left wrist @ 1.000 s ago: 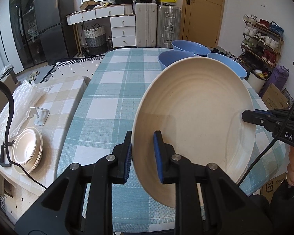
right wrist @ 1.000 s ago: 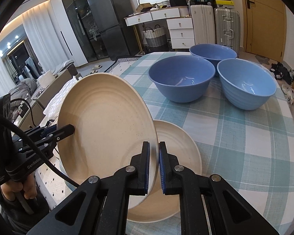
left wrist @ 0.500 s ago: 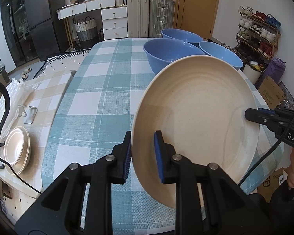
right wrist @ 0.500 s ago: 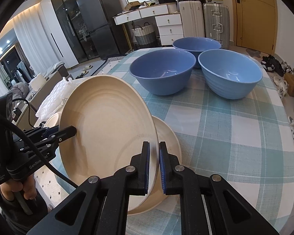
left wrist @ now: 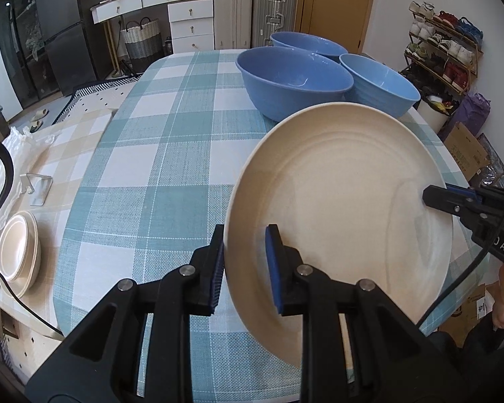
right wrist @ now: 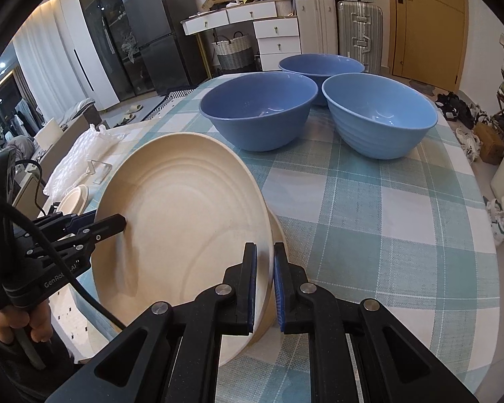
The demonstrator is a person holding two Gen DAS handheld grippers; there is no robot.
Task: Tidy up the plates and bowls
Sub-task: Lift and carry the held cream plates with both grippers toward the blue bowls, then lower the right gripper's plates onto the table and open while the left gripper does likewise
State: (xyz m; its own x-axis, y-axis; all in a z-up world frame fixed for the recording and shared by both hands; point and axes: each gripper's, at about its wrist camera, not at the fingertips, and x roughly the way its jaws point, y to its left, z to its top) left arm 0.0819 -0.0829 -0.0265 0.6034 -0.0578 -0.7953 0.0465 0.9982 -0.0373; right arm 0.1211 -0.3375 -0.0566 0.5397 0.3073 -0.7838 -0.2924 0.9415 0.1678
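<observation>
A large cream plate [left wrist: 346, 208] is held tilted above the checked table [left wrist: 158, 154], gripped at opposite rims. My left gripper [left wrist: 245, 268] is shut on its near-left rim, and my right gripper [right wrist: 264, 285] is shut on its right rim [right wrist: 184, 228]. A second cream plate [right wrist: 278, 235] lies on the table behind and under it, mostly hidden. Three blue bowls [right wrist: 258, 114] [right wrist: 379, 117] [right wrist: 319, 65] stand at the far end of the table. The right gripper also shows in the left wrist view [left wrist: 430, 198], and the left gripper in the right wrist view [right wrist: 117, 225].
A side table [left wrist: 60, 154] at the left carries a stack of small cream plates [left wrist: 16, 262] and a metal stand [left wrist: 37, 184]. A cable [left wrist: 0, 181] loops there. Suitcases, drawers and a shoe rack stand beyond the table.
Both grippers and the plate have moved forward over the table toward the blue bowls, and the plate now tilts flatter. The second plate is more hidden under it.
</observation>
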